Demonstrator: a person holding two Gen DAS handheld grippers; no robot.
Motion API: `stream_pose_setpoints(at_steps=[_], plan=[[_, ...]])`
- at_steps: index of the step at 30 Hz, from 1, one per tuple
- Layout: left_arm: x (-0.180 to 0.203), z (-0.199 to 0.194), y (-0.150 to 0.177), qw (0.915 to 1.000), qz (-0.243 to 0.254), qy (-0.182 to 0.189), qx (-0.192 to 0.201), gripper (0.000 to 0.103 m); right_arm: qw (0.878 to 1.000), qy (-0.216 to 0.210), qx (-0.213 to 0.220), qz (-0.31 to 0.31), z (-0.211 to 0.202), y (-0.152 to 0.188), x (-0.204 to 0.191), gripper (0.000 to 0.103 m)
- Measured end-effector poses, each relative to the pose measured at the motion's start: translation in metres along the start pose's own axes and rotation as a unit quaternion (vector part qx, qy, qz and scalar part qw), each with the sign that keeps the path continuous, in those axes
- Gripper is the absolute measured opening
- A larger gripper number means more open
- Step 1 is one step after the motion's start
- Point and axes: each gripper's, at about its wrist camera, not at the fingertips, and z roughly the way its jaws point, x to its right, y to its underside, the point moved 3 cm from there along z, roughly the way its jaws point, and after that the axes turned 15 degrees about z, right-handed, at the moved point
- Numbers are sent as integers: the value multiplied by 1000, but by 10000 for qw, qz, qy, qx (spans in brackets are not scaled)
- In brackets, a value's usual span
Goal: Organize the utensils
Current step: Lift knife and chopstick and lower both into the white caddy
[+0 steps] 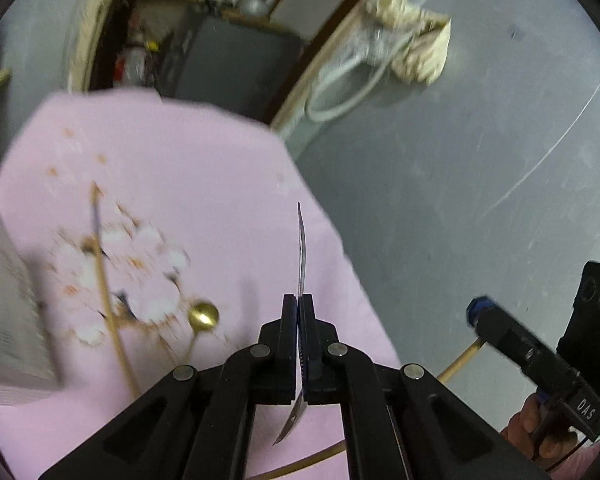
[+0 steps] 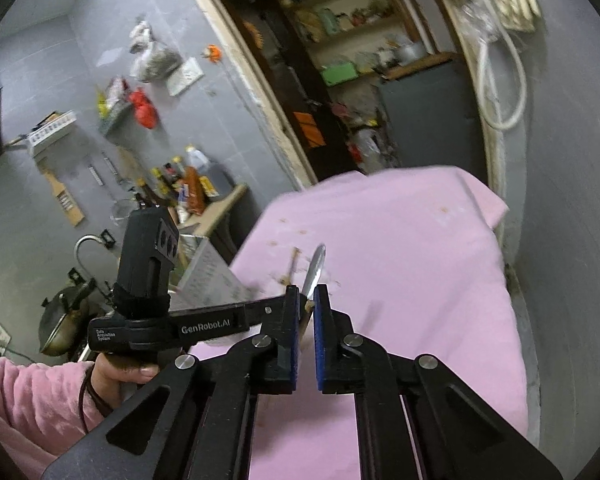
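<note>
Pink cloth (image 1: 204,168) spread over the desk, filling the left-wrist view from 9 to 6 o'clock. On it, at 8 o'clock, gold-handled utensils (image 1: 112,304), with a small gold spoon (image 1: 204,315) just beside. Left tongs (image 1: 299,312) clamped shut on a thin silver knife (image 1: 302,248), blade toward 12 o'clock. Right tongs (image 2: 307,300) nearly closed on a gold-coloured handle (image 2: 462,360), lifted off the cloth.
</note>
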Motion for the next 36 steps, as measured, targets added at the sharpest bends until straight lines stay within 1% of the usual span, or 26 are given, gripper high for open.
stream_pose_setpoints(at_steps=[6, 13, 16, 18, 22, 25, 27, 30, 33, 36], plan=[[-5, -57, -27, 9968, 42, -215, 770, 2, 9985, -263, 148, -467, -8, -13, -53, 4], [-15, -127, -55, 9870, 52, -315, 1573, 2, 9923, -514, 525, -996, -19, -43, -111, 4], [-22, -150, -64, 9820, 49, -379, 1848, 2, 9867, -610, 781, -1292, -29, -61, -139, 4], [-28, -168, -69, 9780, 86, -500, 2022, 2, 9828, -684, 943, -1436, -36, -72, -155, 4], [-44, -195, -73, 9717, 103, -743, 2240, 2, 9729, -884, 1301, -1693, -50, -93, -190, 4], [-58, -207, -72, 9677, 122, -1010, 2305, 2, 9670, -1057, 1469, -1792, -55, -104, -212, 4], [-69, -211, -70, 9662, 84, -1101, 2331, 2, 9643, -1130, 1497, -1867, -51, -108, -227, 4], [-88, -212, -61, 9639, -24, -1203, 2374, 2, 9624, -1184, 1420, -1990, -34, -106, -244, 4], [-104, -209, -48, 9627, -233, -1146, 2438, 2, 9629, -1214, 1229, -2072, -11, -98, -254, 4], [-118, -202, -32, 9611, -446, -1161, 2467, 2, 9639, -1151, 996, -2183, 16, -86, -256, 4]])
